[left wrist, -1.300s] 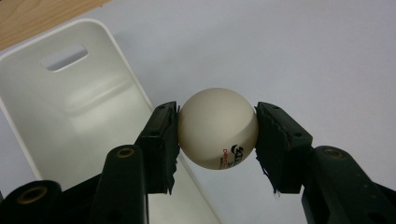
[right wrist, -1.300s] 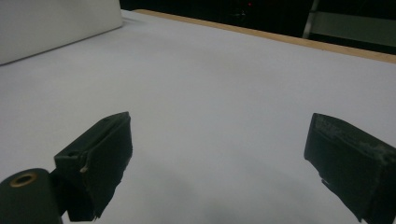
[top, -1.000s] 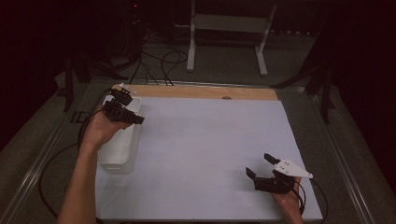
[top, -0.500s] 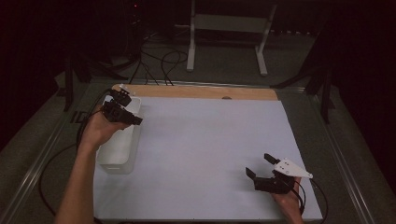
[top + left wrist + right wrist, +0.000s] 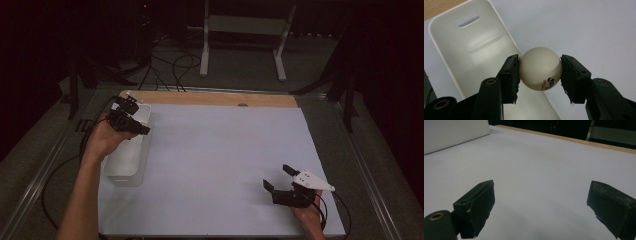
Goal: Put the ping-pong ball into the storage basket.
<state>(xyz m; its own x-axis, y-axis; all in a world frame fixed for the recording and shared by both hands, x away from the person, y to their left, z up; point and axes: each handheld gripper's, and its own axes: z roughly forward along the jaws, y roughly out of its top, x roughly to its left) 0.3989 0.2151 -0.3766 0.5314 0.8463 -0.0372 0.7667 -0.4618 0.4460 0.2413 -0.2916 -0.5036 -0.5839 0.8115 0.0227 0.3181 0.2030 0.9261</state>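
Ball over the bin, pinched in my left jaws

My left gripper (image 5: 540, 68) is clamped on a cream-white ping-pong ball (image 5: 540, 68), one pad on each side, its small red and black print facing low and right; it sits at the centre of the left gripper view. Under it and to its left lies the white plastic bin (image 5: 454, 47), long, open-topped, with a slot handle at its far end, upper left in that view. In the high view the bin (image 5: 122, 170) lies at the left of the frame.
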